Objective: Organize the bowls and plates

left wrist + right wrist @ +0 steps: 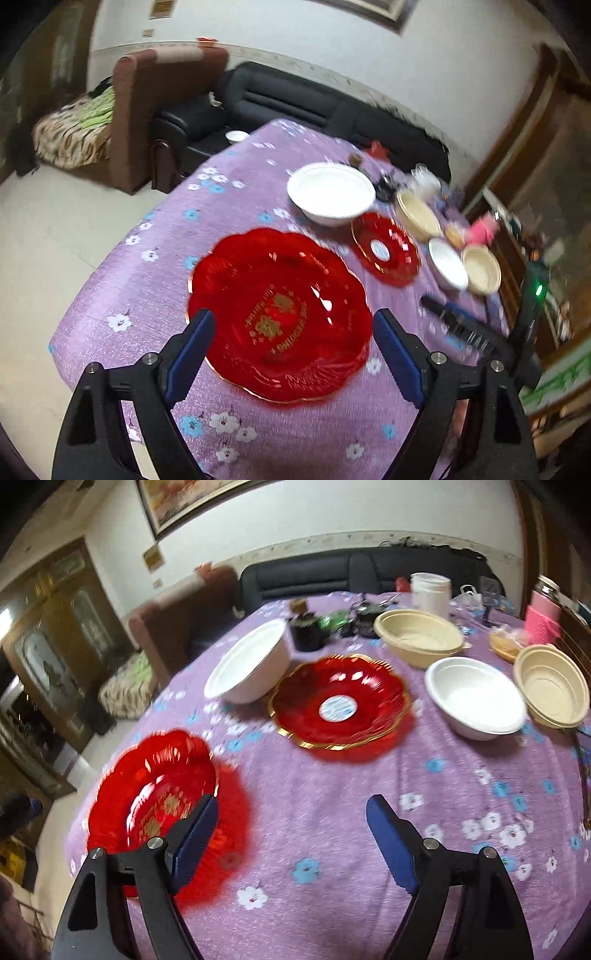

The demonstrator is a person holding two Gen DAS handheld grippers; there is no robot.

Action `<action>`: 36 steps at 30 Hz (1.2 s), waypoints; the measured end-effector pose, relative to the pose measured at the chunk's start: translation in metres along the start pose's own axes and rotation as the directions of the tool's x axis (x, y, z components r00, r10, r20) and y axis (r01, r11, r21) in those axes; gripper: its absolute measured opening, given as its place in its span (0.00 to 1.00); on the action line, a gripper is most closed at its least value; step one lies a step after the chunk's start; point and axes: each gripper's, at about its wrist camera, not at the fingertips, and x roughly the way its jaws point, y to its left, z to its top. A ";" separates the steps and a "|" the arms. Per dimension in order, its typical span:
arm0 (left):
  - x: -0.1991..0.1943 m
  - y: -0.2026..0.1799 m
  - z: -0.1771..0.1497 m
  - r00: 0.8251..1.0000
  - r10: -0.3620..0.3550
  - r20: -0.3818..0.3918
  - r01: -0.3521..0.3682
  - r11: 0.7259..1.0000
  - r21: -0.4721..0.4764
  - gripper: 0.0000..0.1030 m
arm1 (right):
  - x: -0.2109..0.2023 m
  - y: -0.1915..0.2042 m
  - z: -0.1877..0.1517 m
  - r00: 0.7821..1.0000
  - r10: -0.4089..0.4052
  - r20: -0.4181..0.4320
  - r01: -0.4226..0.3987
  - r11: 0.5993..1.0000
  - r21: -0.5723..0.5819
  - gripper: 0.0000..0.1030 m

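Note:
A large red scalloped plate [279, 314] [155, 794] lies on the purple flowered tablecloth [155, 291] [314, 805]. My left gripper [293, 325] is open, its jaws standing either side of that plate's near part, above it. Beyond lie a big white bowl [330, 194] [251, 664], a smaller red gold-rimmed plate [386, 249] [341, 701], a small white bowl [447, 263] [474, 698] and two beige bowls [417, 215] [481, 269] [419, 635] [552, 685]. My right gripper [291, 816] is open and empty above bare cloth, right of the large red plate. It shows in the left wrist view at the right [458, 325].
Dark small items, a white tub [430, 590] and a pink cup [541, 620] crowd the table's far side. A black sofa [295, 99] and brown armchair [147, 110] stand behind the table. The table's left edge drops to a pale floor [55, 229].

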 end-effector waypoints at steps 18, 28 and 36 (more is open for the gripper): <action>0.070 -0.028 -0.007 0.985 -0.107 -0.137 0.112 0.993 0.028 0.84 | 0.036 -0.144 0.026 1.000 0.011 -0.023 -0.001 0.920 0.393 0.74; 0.077 -0.040 -0.006 0.982 -0.120 -0.145 0.129 0.990 0.054 0.84 | 0.104 -0.120 0.055 0.996 0.029 -0.081 0.010 0.898 0.440 0.41; 0.077 -0.057 -0.010 0.979 -0.129 -0.158 0.142 0.987 0.078 0.84 | 0.085 -0.129 0.039 0.989 0.077 -0.128 -0.008 0.884 0.468 0.11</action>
